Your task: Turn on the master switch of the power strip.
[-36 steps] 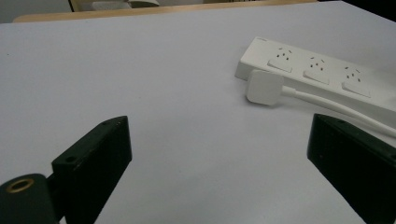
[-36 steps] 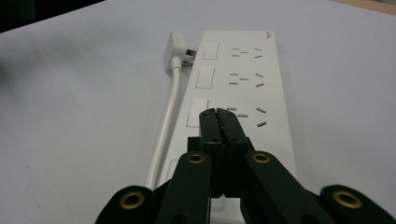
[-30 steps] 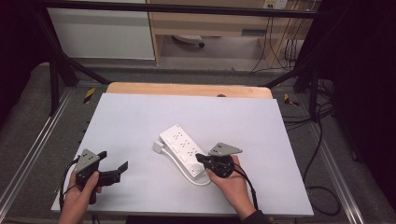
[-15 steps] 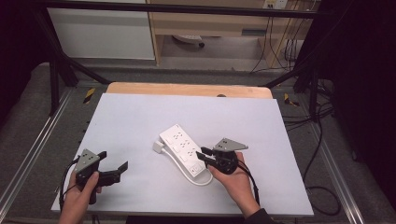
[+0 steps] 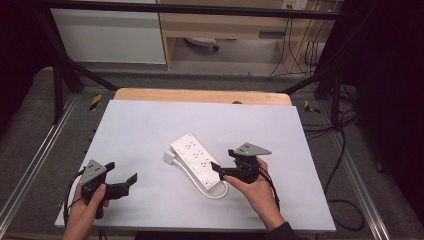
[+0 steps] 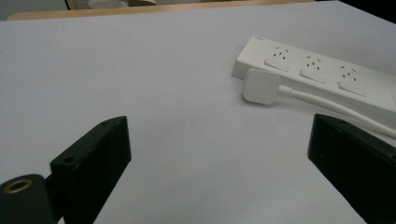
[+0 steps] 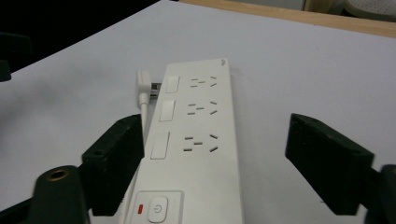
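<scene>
Right gripper (image 5: 216, 171) now nearer the power strip (image 5: 196, 160), jaws apart astride it; left gripper (image 5: 122, 176) unmoved, jaws apart.

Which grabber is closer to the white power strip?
Right. The right gripper is at the power strip's near end, jaws open on either side of it. The left gripper sits apart, near the table's front-left corner.

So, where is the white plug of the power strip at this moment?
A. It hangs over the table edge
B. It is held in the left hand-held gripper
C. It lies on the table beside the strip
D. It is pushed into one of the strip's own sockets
C: the plug rests flat on the table next to the power strip, with both hand-held grippers open and empty.
</scene>
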Tool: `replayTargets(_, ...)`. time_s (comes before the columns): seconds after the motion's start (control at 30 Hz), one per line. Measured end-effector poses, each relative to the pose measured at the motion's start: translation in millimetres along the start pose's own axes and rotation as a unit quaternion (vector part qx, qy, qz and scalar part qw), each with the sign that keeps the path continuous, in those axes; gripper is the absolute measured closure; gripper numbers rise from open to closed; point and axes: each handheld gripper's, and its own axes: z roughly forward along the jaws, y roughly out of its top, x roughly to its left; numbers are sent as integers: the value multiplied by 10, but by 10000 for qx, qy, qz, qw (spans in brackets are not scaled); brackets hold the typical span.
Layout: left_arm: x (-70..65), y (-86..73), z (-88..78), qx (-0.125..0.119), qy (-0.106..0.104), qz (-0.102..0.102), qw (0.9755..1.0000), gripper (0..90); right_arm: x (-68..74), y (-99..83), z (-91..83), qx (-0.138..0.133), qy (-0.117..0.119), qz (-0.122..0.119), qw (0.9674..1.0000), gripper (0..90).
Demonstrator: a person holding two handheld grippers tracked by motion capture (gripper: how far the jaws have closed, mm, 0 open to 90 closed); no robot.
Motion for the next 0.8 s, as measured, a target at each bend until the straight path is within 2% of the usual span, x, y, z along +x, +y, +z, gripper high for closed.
replayTargets(0.1, 3, -1, -10, 0, 43, 22, 10000, 59, -27, 15, -26, -115, -89, -147, 9998, 120)
replayTargets(0.2, 3, 0, -10, -2, 43, 13, 10000, 59, -64, 26, -52, -229, -184, -161, 9994, 70)
replayTargets(0.33, 2, 0, -7, -1, 42, 22, 10000, 59, -106, 35, -117, -389, -188, -224, 9988, 47)
replayTargets(0.8, 4, 3, -11, -31, 15, -21, 10000, 60, -323, 63, -348, -695, -498, -19, 9963, 41)
